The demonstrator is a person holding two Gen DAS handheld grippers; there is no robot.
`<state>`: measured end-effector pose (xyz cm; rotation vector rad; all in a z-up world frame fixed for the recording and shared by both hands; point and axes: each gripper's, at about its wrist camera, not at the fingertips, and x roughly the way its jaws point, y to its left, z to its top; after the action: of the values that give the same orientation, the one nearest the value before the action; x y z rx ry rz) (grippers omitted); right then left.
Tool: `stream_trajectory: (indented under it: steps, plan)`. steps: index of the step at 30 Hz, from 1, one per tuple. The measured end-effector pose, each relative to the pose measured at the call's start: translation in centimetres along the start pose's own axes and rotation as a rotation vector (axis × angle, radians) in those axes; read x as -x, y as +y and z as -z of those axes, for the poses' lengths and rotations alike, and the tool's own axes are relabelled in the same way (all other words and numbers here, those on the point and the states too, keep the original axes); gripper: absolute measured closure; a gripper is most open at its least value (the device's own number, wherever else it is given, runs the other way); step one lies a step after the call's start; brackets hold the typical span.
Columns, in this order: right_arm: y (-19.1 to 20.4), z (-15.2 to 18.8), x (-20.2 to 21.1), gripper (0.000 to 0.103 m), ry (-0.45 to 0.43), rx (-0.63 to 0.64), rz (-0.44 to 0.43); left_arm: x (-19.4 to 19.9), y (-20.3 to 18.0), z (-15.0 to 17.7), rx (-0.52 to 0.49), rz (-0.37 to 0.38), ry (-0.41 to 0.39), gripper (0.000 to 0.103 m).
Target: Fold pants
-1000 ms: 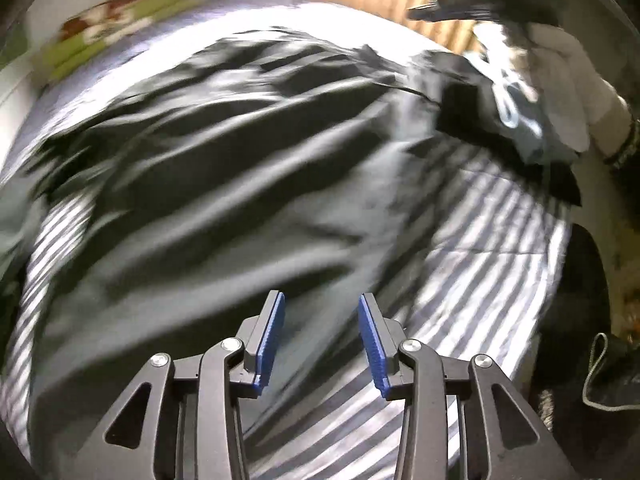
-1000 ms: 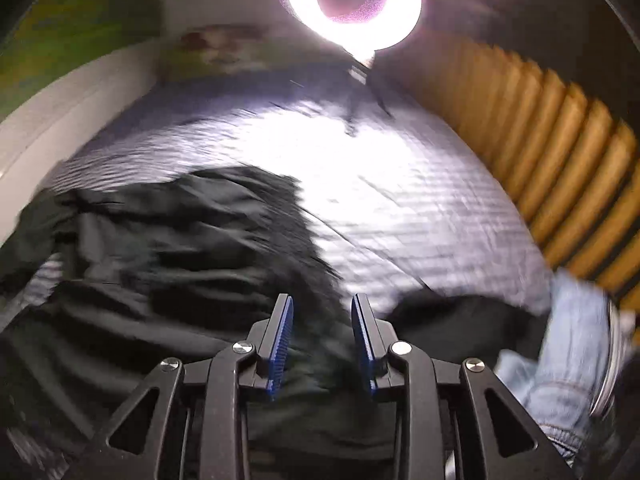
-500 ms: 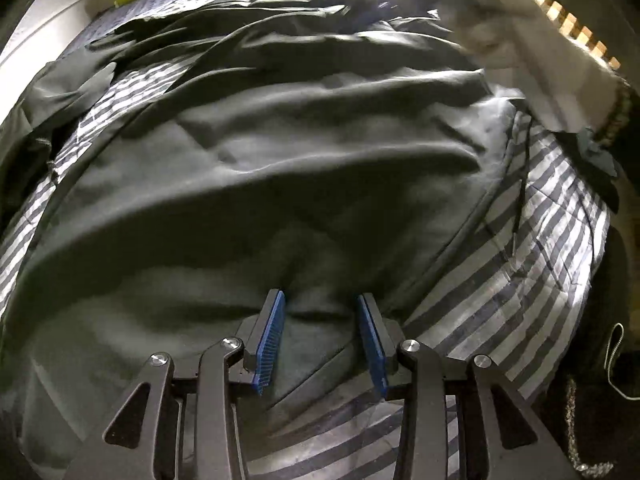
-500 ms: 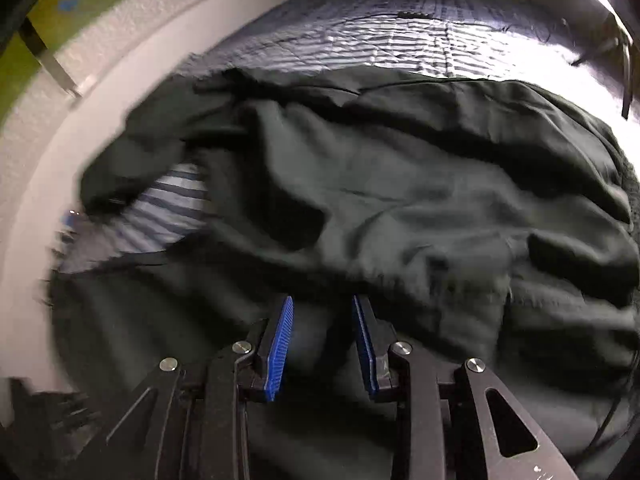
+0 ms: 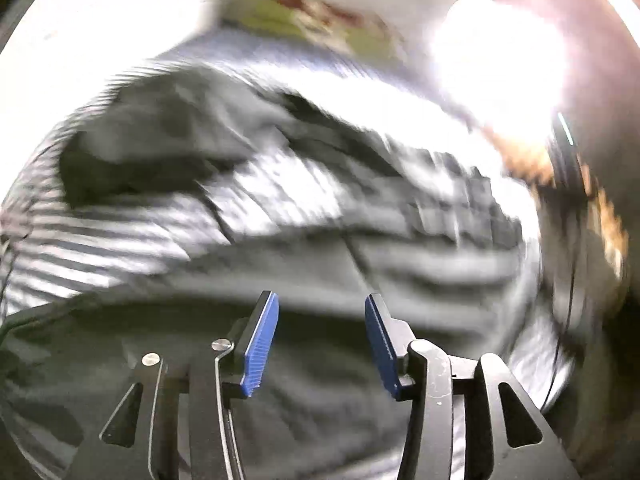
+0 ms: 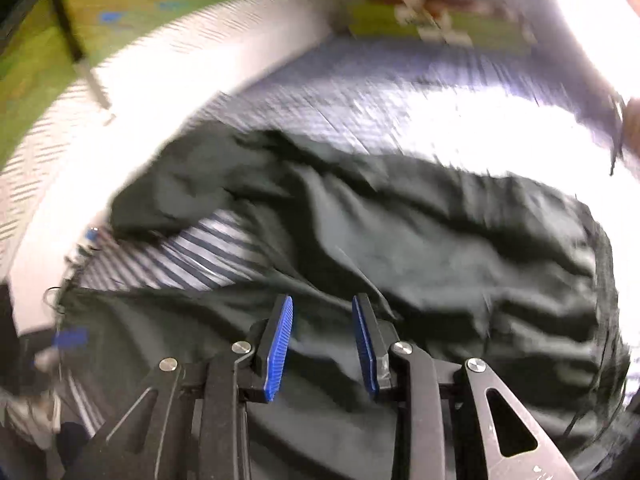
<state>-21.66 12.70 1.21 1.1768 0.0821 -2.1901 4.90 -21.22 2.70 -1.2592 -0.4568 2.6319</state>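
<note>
Dark pants (image 6: pixel 420 248) lie rumpled across the striped bed (image 6: pixel 200 256), both views newly blurred; left hand-held gripper (image 5: pixel 318 340) is opening, empty, right hand-held gripper (image 6: pixel 322 344) apart, empty, so folding remains.

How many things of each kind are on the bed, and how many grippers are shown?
Dark pants: 1
Striped bedsheet: 1
Green patterned pillow: 1
Grippers, blue pads: 2, the left gripper (jaws opening, nothing between them) and the right gripper
Total: 5

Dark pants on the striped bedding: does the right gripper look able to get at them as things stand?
Probably yes. The right gripper hangs over the dark pants with empty jaws apart, and nothing lies between them and the fabric, though blur hides contact.
</note>
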Motion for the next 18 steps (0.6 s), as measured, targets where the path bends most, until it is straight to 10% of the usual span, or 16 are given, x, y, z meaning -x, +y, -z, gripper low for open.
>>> stream_trajectory:
  steps: [5, 12, 18]
  plan:
    - [3.6, -4.6, 0.1, 0.069, -0.034, 0.011, -0.032, 1.4, 3.2, -5.3, 0.128, -0.090, -0.195, 0.047]
    - [10.1, -9.5, -4.5, 0.068, 0.031, 0.024, -0.131, -0.4, 6.8, -5.3, 0.060, -0.247, -0.183, 0.042]
    - [20.6, -12.3, -10.2, 0.064, 0.079, 0.136, -0.232, 1.4, 15.7, -4.0, 0.263, -0.310, -0.230, 0.042]
